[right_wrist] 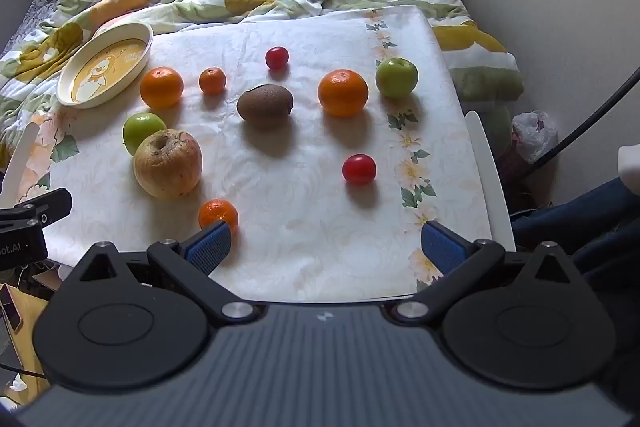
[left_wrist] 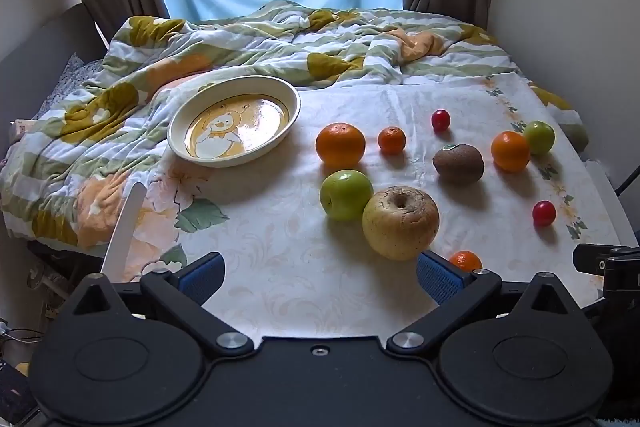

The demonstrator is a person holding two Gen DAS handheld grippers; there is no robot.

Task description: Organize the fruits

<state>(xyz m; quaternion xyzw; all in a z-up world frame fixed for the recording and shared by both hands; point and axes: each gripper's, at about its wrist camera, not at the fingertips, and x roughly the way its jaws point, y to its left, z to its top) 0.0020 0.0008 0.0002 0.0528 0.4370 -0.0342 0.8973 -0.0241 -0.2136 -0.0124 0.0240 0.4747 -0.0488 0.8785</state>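
A rumpled green, white and mustard quilt (left_wrist: 224, 55) is lying behind a pale floral-printed tablecloth (right_wrist: 304, 227) on which all the fruit is sitting loose, while the cream oval dish with a yellow cartoon duck picture (left_wrist: 294, 107) is standing at the cloth's far left corner; its small lettering is showing too blurred to read. The wrinkled yellow-brown apple (left_wrist: 400, 223) is touching a smooth green apple (left_wrist: 345, 195) and sitting just beyond the left gripper (left_wrist: 320, 277), whose blue-padded fingers (left_wrist: 204, 277) are spreading wide with nothing between them. A large orange (left_wrist: 340, 144), a second orange (right_wrist: 343, 93), a brown fuzzy kiwi (left_wrist: 458, 163) carrying a small green sticker too tiny to read, another green apple (right_wrist: 396, 77), a small mandarin (right_wrist: 212, 81) and two red cherry tomatoes (right_wrist: 359, 169) (right_wrist: 277, 57) are lying apart across the cloth. The right gripper (right_wrist: 325, 247) is hovering over the near edge with its fingers (right_wrist: 442, 247) also spread apart and empty; a small tangerine (right_wrist: 218, 213) is sitting half hidden behind its left fingertip. On the other gripper's body at the left edge, cut-off white letters are reading "ot.AI".
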